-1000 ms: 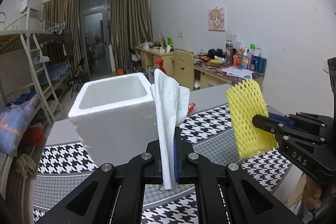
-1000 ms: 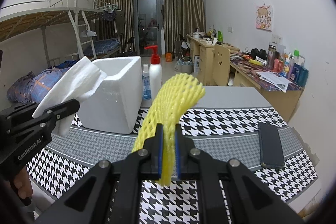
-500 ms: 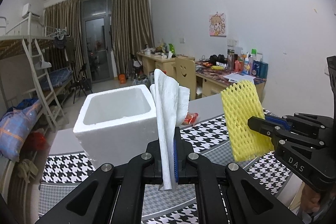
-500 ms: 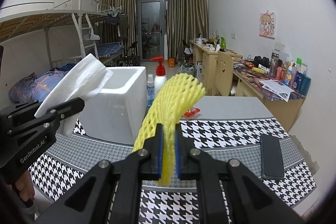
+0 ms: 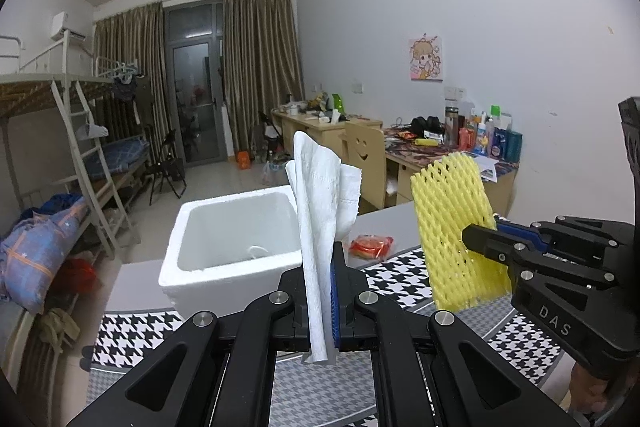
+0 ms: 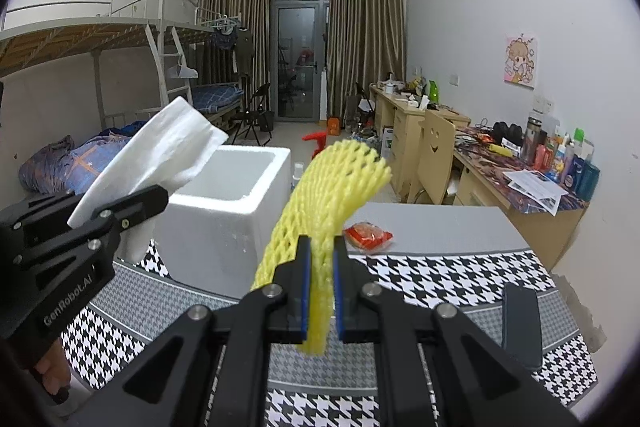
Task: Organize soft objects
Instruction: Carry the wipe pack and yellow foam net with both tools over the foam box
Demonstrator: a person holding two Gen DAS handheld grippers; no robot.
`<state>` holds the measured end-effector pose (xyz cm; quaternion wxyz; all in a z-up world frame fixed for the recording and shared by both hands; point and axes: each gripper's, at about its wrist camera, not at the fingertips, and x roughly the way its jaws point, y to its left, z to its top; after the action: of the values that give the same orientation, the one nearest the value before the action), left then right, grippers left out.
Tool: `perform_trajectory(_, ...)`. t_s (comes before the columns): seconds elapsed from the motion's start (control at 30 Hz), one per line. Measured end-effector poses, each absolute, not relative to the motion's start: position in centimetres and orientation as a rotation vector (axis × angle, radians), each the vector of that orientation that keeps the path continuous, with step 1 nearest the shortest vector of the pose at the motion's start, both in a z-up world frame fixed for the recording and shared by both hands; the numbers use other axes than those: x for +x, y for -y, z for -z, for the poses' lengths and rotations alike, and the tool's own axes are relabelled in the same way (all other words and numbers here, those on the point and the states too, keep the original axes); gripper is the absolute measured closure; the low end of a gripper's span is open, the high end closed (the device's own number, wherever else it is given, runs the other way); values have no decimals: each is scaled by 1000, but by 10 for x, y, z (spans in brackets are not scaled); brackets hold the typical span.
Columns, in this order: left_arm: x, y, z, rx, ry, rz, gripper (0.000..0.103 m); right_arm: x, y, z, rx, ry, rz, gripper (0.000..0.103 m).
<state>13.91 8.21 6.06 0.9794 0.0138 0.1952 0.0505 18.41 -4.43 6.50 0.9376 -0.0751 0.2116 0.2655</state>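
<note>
My left gripper (image 5: 320, 291) pinches the white tissue (image 5: 320, 211), right gripper (image 6: 320, 291) clamps the yellow foam net (image 6: 332, 183), both above the counter (image 6: 432, 223). I'd centre over the foam box (image 5: 236, 227) opening before releasing.

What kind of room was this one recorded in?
Most likely a student dormitory room: a metal bunk bed with a ladder, a row of cluttered wooden desks along the wall, and curtains flanking a balcony door.
</note>
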Motion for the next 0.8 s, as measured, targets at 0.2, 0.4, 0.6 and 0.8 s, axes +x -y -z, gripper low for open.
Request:
perform_trajectory(0.2,145,-89,-66,24,-389,-122,97,189,37,-70,-161,-432,-559,90)
perform_trajectory(0.4,151,-92,-70,38,-389,-140,97,194,31,-75,-168,-426,-576,90)
perform_trajectory(0.6,156,-99,-73,38,-378,-180,97,196,25,-80,-174,-409,-586,90)
perform_trajectory(0.8,162,-111,-77,25,-372,-213,97,198,17,-87,-174,-386,-599,90)
